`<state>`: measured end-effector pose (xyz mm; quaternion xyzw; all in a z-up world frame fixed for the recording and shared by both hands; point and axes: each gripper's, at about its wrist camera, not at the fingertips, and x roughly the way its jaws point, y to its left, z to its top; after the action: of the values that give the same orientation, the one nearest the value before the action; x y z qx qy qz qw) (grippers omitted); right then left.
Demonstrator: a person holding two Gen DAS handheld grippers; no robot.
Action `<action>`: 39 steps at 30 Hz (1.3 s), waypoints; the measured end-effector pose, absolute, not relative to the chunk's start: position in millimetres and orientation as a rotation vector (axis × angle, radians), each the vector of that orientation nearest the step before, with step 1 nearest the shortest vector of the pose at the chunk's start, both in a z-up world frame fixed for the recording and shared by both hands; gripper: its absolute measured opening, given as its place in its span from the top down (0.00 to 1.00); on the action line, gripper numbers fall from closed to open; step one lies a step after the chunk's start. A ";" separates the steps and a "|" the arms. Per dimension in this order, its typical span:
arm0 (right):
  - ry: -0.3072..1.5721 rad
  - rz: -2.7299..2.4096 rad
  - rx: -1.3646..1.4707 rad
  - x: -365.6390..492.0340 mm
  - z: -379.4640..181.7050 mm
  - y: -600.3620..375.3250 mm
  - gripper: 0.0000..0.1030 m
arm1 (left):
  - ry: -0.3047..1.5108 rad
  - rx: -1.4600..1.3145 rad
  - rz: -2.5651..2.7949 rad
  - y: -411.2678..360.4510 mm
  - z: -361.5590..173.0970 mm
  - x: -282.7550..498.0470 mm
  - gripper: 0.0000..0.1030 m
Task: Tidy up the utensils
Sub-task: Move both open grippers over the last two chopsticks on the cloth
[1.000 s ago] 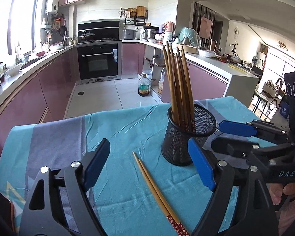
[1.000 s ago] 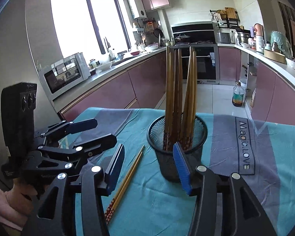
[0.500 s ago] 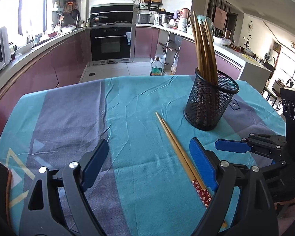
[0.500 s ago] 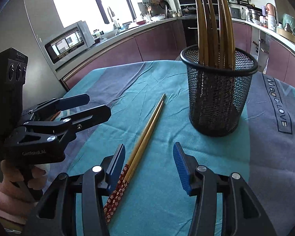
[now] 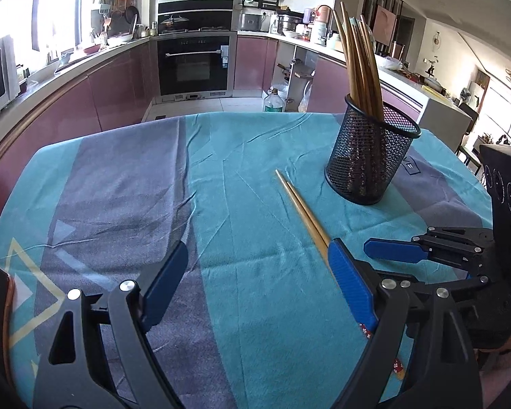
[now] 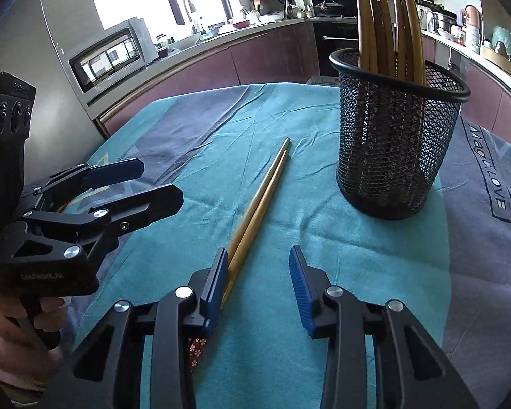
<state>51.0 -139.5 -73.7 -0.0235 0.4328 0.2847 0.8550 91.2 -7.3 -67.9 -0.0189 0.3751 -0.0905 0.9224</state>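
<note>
The surface (image 5: 262, 156), spread with a teal and grey cloth, carries only 2 groups of things. The larger is the black mesh holder (image 6: 395, 143), upright toward the far right, with a bundle of brown chopsticks (image 6: 388, 17) already standing in it; by that, most of the sorting looks done. What is left, as far as can be seen, is 1 pair of loose chopsticks (image 6: 259, 204) lying side by side on the cloth, near the holder but not touching it, their patterned red ends toward the person.

The left tongs (image 5: 252, 283) hang spread wide and empty over the cloth, with the loose pair running under the right-hand pad. The right tongs (image 6: 259, 272) are closing, their gap partly narrowed; the loose pair lies along the inner face of the left pad, low against the cloth. No pad presses on the sticks, so they are not yet grasped. Judged from this, the remaining work is to pinch that pair, lift it and drop it into the holder.
</note>
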 end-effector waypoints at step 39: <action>0.931 0.556 -0.027 73.7 -73.8 -147.6 0.79 | 0.834 0.078 -0.294 -41.6 -90.3 102.3 0.34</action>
<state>73.7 -147.6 -73.8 -0.0131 0.4428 0.2648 0.8565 102.3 -41.6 -90.3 0.0375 0.4036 -0.1423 0.9030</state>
